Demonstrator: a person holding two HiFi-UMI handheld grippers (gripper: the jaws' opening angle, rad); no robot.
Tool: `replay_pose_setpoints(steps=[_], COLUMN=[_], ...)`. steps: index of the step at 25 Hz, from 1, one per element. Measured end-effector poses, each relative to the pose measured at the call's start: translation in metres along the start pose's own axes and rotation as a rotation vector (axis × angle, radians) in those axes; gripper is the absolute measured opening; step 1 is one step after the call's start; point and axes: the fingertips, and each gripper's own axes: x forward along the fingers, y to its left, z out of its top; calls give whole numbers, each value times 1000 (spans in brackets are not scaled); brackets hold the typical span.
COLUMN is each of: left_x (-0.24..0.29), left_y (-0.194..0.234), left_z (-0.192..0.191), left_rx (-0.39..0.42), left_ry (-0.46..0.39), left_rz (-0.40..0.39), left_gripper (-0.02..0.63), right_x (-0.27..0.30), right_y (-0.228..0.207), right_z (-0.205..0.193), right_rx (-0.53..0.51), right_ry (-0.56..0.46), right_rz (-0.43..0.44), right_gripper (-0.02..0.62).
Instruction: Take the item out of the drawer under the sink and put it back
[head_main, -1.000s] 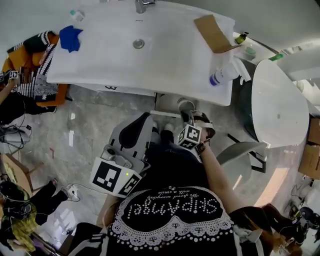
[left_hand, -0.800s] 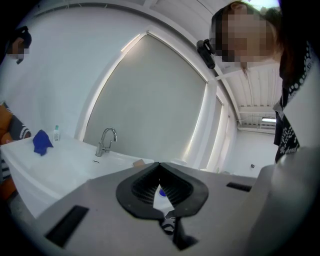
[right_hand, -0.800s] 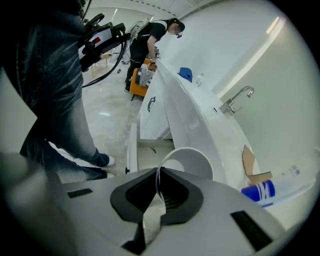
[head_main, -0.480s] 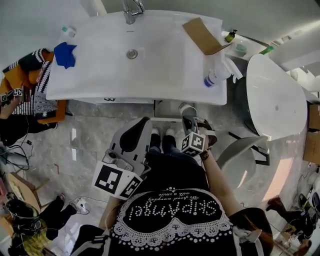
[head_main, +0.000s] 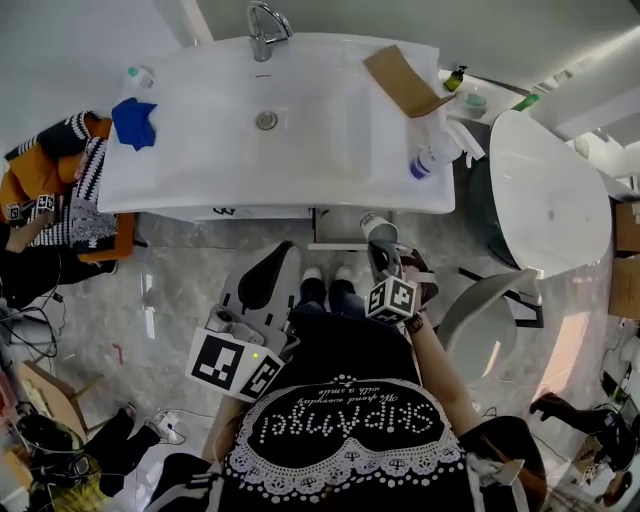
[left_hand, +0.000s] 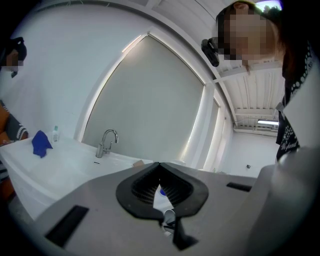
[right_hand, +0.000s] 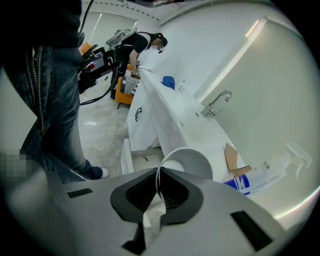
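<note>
The work area is a washroom with a grey stone-pattern floor (head_main: 180, 280) and a white sink counter (head_main: 200, 160). The counter carries a faucet (head_main: 262, 25), a blue cloth (head_main: 134, 120), a piece of cardboard (head_main: 400, 78) and a spray bottle (head_main: 432, 155).

1. Drawer status. The drawer (right_hand: 127, 152) under the sink stands pulled out, below and ahead of my right jaws.

2. Right gripper (right_hand: 159, 172). The jaws are clamped on the wall of a white paper cup (right_hand: 189, 161). The thin rim runs between the pads. The cup body lies just ahead of the jaw tips, with its open mouth turned toward the camera. In the head view the cup sits at the jaw tips, over the open drawer and just below the counter edge.

3. Left gripper (left_hand: 160, 167). The jaws are together at the tips with nothing between them. The counter and faucet lie well ahead of them. This gripper takes no part in the hold.

4. Progress, as I judge it:
- Done: drawer opened, cup gripped, cup clear of the drawer interior.
- Remaining: lower the cup back into the drawer, release it, withdraw the right jaws.
- Whether the drawer must then be closed I cannot tell from the task.
</note>
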Motion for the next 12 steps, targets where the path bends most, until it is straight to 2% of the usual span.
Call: replay_pose_setpoints(steps=[12], left_x=[-16], left_y=[19], left_z=[2], left_rx=[31], left_ry=[-2], left_rz=[-28], left_gripper=[3], right_x=[-36], right_y=[-28], right_z=[31], right_rx=[197], right_ry=[-81], right_rz=[-141], right_gripper=[25])
